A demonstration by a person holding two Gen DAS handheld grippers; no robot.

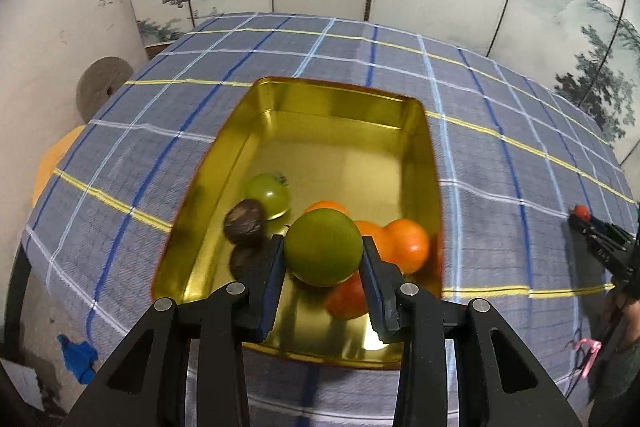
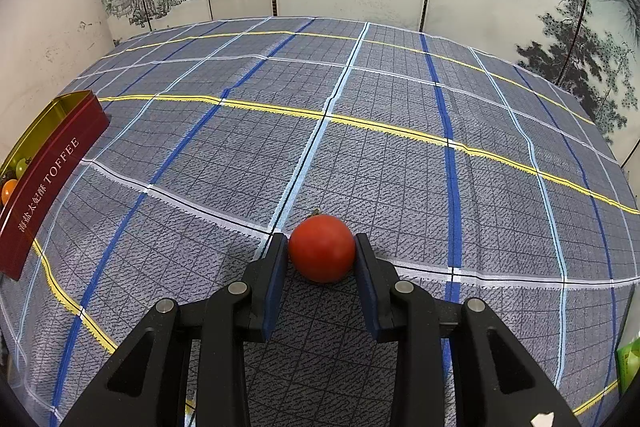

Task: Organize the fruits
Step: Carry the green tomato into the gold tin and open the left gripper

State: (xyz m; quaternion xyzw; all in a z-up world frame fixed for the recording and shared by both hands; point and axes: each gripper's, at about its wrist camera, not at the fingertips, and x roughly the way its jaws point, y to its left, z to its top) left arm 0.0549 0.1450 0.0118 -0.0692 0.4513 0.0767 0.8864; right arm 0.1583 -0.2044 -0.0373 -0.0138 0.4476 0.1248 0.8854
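Two round fruits gripped: green tomato (image 1: 323,247), red tomato (image 2: 322,248).

A green fruit (image 1: 322,247) over a gold tin (image 1: 256,131); a red tomato (image 2: 322,253) on blue-grey plaid cloth (image 2: 360,147).

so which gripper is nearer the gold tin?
Left. The left gripper holds a green fruit over the gold tin; the right gripper is well off beside it.

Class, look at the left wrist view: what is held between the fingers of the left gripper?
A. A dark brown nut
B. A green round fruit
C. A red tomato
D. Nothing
B: the left gripper is shut on the green round fruit, held over the gold tin.
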